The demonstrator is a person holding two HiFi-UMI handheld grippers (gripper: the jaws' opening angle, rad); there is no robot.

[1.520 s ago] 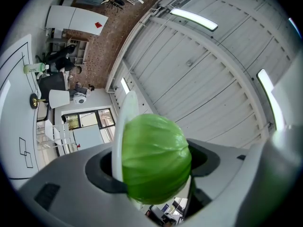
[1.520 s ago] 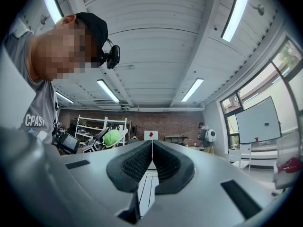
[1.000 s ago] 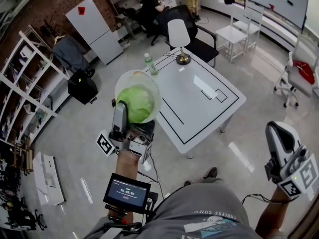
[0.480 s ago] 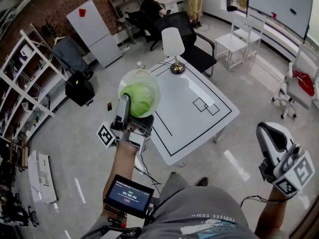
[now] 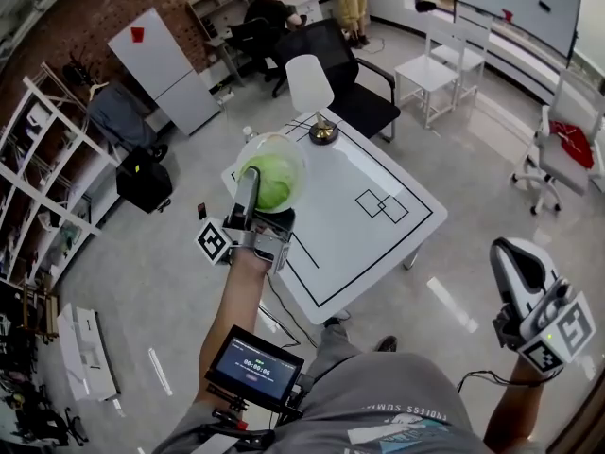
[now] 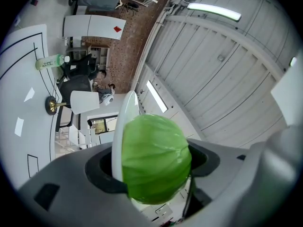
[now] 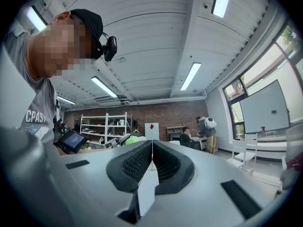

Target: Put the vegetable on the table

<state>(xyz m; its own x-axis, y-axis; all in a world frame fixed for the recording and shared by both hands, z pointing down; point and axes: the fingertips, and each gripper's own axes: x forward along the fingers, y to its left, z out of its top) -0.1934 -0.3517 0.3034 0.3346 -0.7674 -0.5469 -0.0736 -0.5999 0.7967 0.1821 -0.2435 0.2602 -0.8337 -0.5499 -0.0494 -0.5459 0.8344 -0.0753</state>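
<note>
Lamp and bottle at your bench's far corner, chair beyond, your left tool clamps the cabbage near the bench's left edge, right tool closed, empty.

Lab-office: brick wall, open shelving, whiteboard, swivel chair.

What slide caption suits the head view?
Left gripper holds a round green cabbage against a white round plate near a white square table.

Bright ceiling strip lights — sharp frames, strong fisheye bending at edges.
</note>
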